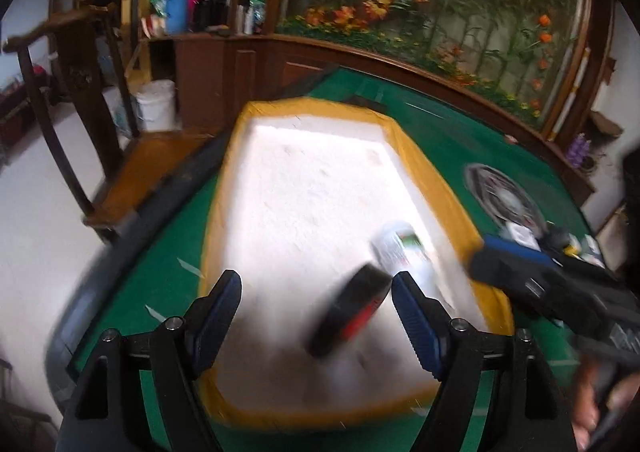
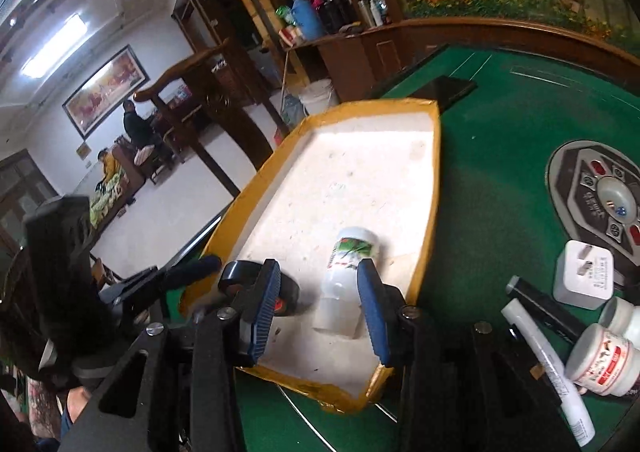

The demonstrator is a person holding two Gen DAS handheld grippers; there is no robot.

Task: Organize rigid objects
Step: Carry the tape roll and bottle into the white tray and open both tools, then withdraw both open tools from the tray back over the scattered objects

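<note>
A white foam tray with a yellow taped rim (image 1: 320, 107) (image 2: 434, 191) lies on the green table. In it lie a black tape roll with a red core (image 1: 348, 316) (image 2: 240, 278) and a clear bottle with a white cap and green label (image 1: 400, 252) (image 2: 344, 276), on its side. My left gripper (image 1: 317, 278) (image 2: 176, 276) stands wide open over the tray's near end, the blurred roll lying between its fingers untouched. My right gripper (image 2: 319, 272) (image 1: 492, 264) is open around the bottle, with a gap on the bottle's left side.
On the table right of the tray are a round dark control panel (image 2: 600, 191), a white plug (image 2: 584, 276), two white jars (image 2: 604, 360), a white tube (image 2: 548, 368) and a black stick (image 2: 548, 312). A dark flat object (image 2: 452, 89) lies behind the tray. A wooden chair (image 1: 60, 91) stands left.
</note>
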